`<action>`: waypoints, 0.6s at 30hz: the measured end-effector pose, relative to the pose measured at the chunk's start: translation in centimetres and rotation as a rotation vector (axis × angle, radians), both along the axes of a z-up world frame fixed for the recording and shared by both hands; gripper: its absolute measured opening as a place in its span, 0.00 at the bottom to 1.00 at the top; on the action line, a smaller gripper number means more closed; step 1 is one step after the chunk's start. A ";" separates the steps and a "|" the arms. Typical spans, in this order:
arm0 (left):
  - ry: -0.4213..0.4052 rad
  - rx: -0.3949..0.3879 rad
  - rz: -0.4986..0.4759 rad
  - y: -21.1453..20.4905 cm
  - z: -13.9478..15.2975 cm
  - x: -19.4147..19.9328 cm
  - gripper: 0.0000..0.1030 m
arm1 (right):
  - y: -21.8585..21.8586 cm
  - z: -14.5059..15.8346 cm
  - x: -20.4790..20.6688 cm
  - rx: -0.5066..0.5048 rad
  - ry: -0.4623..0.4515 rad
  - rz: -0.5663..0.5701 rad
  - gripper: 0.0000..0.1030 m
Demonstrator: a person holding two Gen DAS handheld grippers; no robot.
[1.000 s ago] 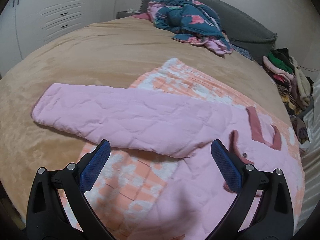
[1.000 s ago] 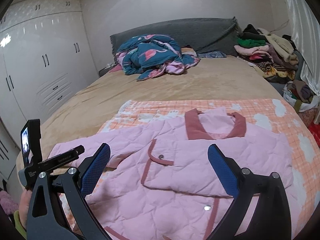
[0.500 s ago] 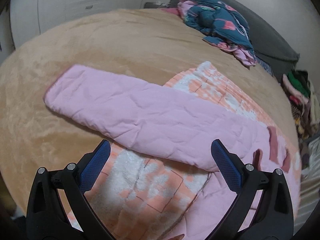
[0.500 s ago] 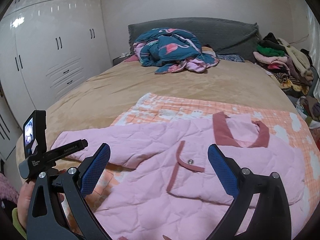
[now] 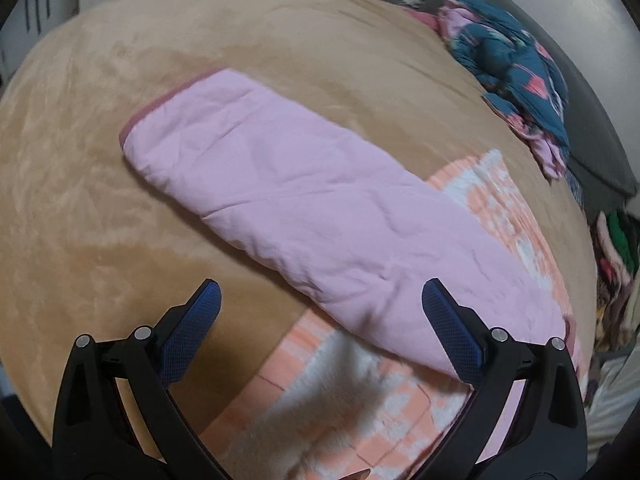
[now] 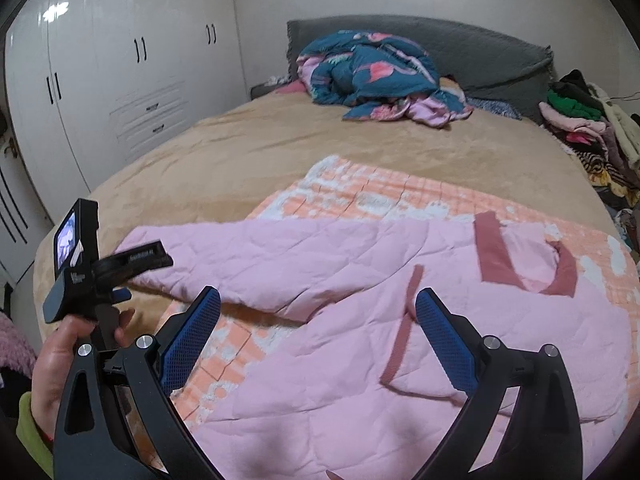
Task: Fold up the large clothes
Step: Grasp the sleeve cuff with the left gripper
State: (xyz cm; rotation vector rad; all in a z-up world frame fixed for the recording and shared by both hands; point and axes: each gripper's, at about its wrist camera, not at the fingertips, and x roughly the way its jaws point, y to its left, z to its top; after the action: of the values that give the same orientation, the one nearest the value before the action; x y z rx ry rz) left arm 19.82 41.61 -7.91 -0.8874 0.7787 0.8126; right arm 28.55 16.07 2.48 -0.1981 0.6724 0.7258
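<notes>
A pink quilted jacket (image 6: 400, 320) with dusty-rose trim lies flat on an orange-and-white checked blanket (image 6: 380, 196) on the bed. Its left sleeve (image 5: 320, 208) stretches out onto the tan bedspread, cuff at the far end. My left gripper (image 5: 320, 312) is open and empty, hovering just above the near part of the sleeve. It also shows in the right wrist view (image 6: 108, 268), held in a hand over the cuff. My right gripper (image 6: 318, 316) is open and empty above the jacket's front, near the rose placket (image 6: 404, 320).
A tan bedspread (image 6: 280, 140) covers the bed. A crumpled teal flamingo quilt (image 6: 372, 72) lies by the grey headboard (image 6: 480, 52). A pile of clothes (image 6: 588, 128) sits at the right. White wardrobes (image 6: 120, 80) stand along the left wall.
My left gripper has moved left along the sleeve toward the cuff and tilted down. My right gripper has swung left, so the jacket sits further right in its view. Both stayed open.
</notes>
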 end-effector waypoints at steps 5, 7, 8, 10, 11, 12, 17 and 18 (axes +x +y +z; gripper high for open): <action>0.001 -0.070 0.073 2.2 -1.8 -0.5 0.92 | 0.2 -1.0 -0.2 -0.018 0.014 0.004 0.95; -0.001 -0.087 0.109 3.1 -2.6 -0.7 0.92 | -0.4 -1.4 -0.1 -0.019 0.024 -0.010 0.95; -0.005 -0.103 0.120 3.6 -3.0 -0.8 0.92 | -0.8 -1.5 0.0 -0.019 0.030 -0.021 0.95; -0.007 -0.121 0.136 4.2 -3.7 -1.0 0.92 | -1.8 -1.6 0.3 -0.005 0.041 -0.044 0.95; -0.009 -0.125 0.144 4.5 -4.0 -1.0 0.92 | -2.4 -1.7 0.3 0.005 0.045 -0.052 0.95; -0.016 -0.127 0.151 4.8 -4.3 -1.1 0.92 | -3.0 -1.7 0.3 0.014 0.046 -0.061 0.95; -0.044 -0.124 0.174 5.7 -4.6 -1.4 0.92 | -5.6 -1.7 0.6 0.039 0.055 -0.108 0.95; -0.049 -0.127 0.175 5.6 -4.6 -1.5 0.92 | -6.3 -1.7 0.8 0.047 0.058 -0.122 0.95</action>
State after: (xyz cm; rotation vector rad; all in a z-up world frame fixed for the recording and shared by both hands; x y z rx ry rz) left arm 18.32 47.25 -12.47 -1.0969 0.7223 0.8980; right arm 29.33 9.77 0.79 -0.0919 0.7157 0.6317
